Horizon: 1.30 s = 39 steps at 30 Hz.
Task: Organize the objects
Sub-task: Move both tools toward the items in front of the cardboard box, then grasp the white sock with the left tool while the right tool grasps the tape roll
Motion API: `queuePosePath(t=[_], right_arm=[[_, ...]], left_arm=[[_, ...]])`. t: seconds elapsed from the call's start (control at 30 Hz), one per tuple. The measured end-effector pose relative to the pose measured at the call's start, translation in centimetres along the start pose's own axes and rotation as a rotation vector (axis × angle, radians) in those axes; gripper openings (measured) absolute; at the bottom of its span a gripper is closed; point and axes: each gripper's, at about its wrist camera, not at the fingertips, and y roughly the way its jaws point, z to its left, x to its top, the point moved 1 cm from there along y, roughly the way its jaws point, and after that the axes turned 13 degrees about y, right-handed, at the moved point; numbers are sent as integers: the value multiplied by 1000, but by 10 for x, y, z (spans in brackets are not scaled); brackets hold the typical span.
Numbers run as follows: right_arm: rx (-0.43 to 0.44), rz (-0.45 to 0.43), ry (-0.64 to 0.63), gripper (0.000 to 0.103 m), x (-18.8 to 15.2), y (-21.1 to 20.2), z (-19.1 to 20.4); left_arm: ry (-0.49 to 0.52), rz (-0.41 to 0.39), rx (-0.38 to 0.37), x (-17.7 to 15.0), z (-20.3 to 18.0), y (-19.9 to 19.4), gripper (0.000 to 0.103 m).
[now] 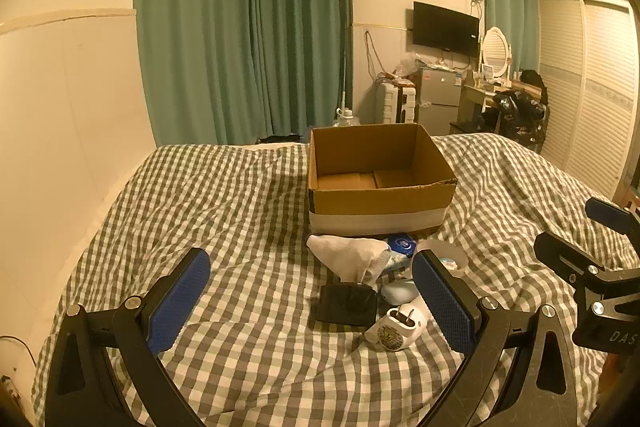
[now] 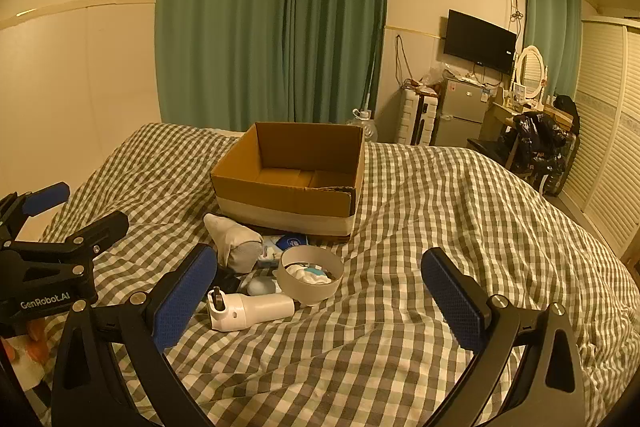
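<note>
**Things in a heap by an open box on the bed**

A big bed (image 2: 440, 227) has a cover with grey and white checks. On it sits a brown cardboard box (image 2: 288, 183), open at the top, with a pale band round its bottom. Nothing shows inside it.

Just in front of the box lies a small heap of things. A white sock (image 1: 348, 255) lies nearest the box. A round pale bowl (image 2: 310, 275) holds something white and blue. A white plug charger (image 2: 250, 309) lies on its side, touching the bowl; in the left view a yellow warning sticker shows on its end. A flat black pouch (image 1: 346, 305) lies by the sock. A blue round tin (image 1: 401, 243) peeks out by the box; its writing is too small to read.

The left gripper (image 1: 312, 301) is spread wide and holds nothing. The right gripper (image 2: 320, 301) is wide too, with nothing in it. Seen from the right, the left one's side reads "GenRobot.AI"
</note>
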Motion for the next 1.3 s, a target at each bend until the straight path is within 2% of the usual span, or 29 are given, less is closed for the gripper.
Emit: queuePosePath(t=[0.1, 0.27, 0.67, 0.93, 1.17, 1.3], right_arm=[[11, 3, 4, 103, -1, 2, -1], [-20, -1, -22, 103, -1, 8, 0], [8, 60, -35, 103, 9, 32, 2], [-3, 133, -34, 103, 20, 72, -11], [-5, 213, -35, 103, 29, 107, -28], [17, 253, 4, 103, 36, 125, -34]], left_arm=[[1, 5, 11, 1, 0, 2, 103], [-21, 8, 2, 6, 3, 6, 103], [-7, 45, 13, 25, 14, 26, 103], [7, 130, -36, 16, 16, 71, 103], [13, 203, -72, 21, 19, 116, 103], [7, 276, -105, 12, 14, 148, 103]])
